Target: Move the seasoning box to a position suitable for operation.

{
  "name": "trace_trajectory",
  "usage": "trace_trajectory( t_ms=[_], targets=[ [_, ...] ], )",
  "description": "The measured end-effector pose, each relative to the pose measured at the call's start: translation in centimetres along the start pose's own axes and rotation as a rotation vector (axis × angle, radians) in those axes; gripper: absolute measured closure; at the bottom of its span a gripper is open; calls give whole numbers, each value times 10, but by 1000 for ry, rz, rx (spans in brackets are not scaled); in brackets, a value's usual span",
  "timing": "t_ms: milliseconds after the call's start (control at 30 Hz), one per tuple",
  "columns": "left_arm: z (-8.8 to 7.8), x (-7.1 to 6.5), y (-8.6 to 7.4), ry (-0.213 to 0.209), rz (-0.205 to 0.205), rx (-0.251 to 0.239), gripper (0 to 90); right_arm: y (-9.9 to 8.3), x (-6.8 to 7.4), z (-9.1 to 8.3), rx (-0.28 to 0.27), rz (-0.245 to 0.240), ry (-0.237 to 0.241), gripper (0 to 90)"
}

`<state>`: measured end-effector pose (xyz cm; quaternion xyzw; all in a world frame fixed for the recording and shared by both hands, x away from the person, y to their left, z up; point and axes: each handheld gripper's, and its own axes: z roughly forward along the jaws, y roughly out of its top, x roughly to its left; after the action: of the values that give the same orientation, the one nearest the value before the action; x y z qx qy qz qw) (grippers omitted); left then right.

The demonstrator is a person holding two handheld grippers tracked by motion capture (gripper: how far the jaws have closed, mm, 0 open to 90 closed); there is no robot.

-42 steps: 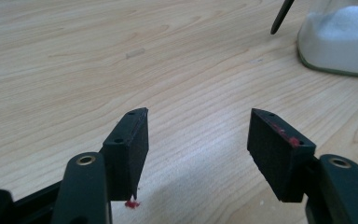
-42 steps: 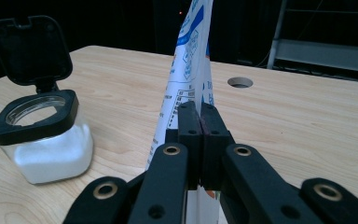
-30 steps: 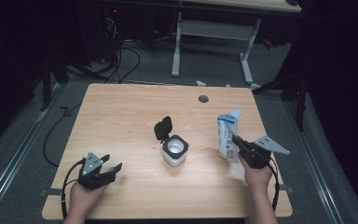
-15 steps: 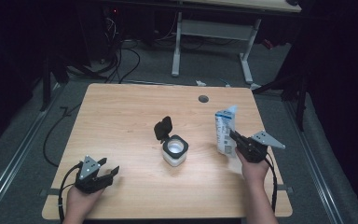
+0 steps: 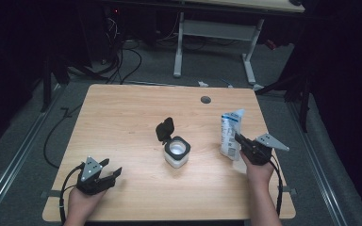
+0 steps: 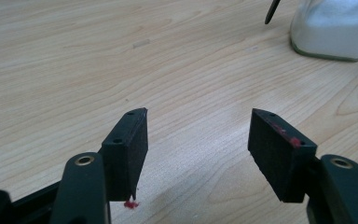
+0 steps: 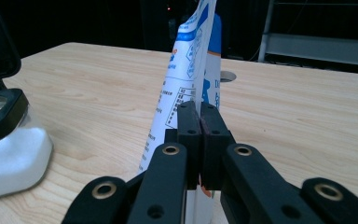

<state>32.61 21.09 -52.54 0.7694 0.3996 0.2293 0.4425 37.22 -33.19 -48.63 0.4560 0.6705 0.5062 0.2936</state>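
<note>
Right gripper (image 5: 239,141): jaws pinched flat on edge of white-and-blue pouch (image 5: 229,133), upright at table's (image 5: 122,113) right side. Left gripper (image 5: 104,175): jaws spread wide, nothing between, near-left corner. Open-lidded jar (image 5: 176,151) of white powder: centre.

1. We see a light wooden table (image 5: 122,117) with a round cable hole (image 5: 205,100) near its far edge.
2. Beyond it, we see cables (image 5: 122,56) on grey floor and a white desk frame (image 5: 212,33).

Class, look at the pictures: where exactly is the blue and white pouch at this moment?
In the high view the pouch stands upright at the table's right side, pinched by the right gripper, right of the open jar.
</note>
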Motion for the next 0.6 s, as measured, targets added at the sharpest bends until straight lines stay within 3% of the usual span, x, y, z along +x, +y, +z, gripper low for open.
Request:
trace_trajectory(
  t_ms=[600],
  targets=[
    [5, 3, 5, -33, -9, -2, 378, -7, 4, -12, 14, -7, -6, 874]
  ],
)
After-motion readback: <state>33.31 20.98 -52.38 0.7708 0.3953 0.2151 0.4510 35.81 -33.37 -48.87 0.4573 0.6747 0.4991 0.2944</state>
